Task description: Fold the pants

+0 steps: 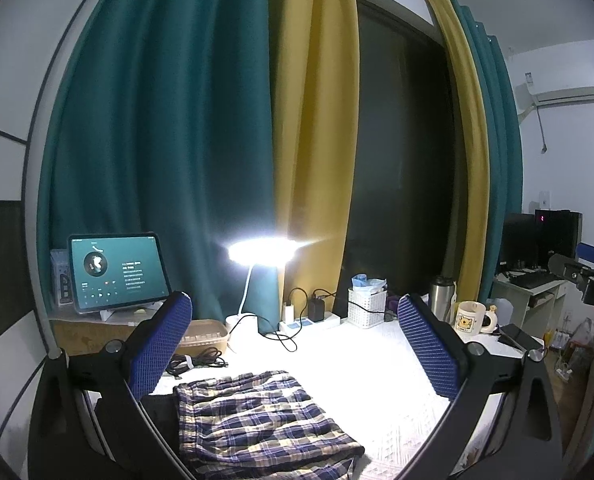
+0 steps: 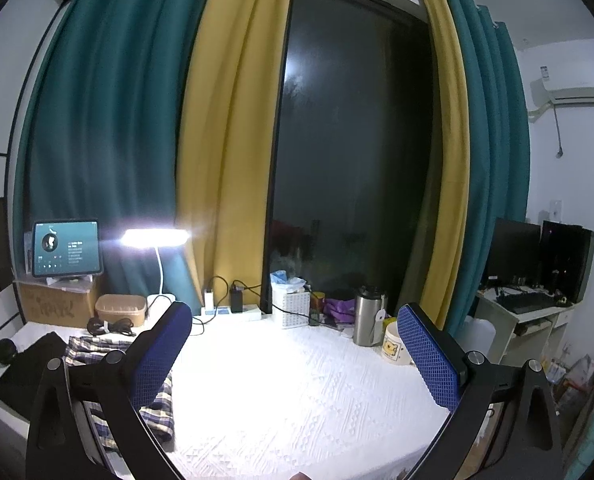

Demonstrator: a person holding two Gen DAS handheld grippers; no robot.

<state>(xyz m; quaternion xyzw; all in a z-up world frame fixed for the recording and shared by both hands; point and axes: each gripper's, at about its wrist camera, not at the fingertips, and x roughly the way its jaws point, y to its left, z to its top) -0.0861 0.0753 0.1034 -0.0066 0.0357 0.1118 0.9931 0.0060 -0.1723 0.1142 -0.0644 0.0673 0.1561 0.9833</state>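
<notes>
Dim room, teal and yellow curtains [image 1: 225, 120] flanking a dark window [image 2: 353, 152]. White textured desk [image 2: 297, 392] lit by a glowing lamp [image 1: 261, 250]. Plaid pants [image 1: 257, 416] lying folded and flat at the desk's near left, beside a black cloth [image 2: 29, 372]. Left gripper [image 1: 295, 344] hovering above the pants, jaws wide, holding nothing. Right gripper [image 2: 297, 350] over bare desk, jaws wide, empty, pants just under its left finger. Lit tablet [image 1: 117, 272] propped on a cardboard box [image 2: 57, 304] at far left. Bear-print mug [image 1: 471, 318] and steel flask [image 2: 367, 316] at right, white basket [image 1: 367, 306] near the window.
</notes>
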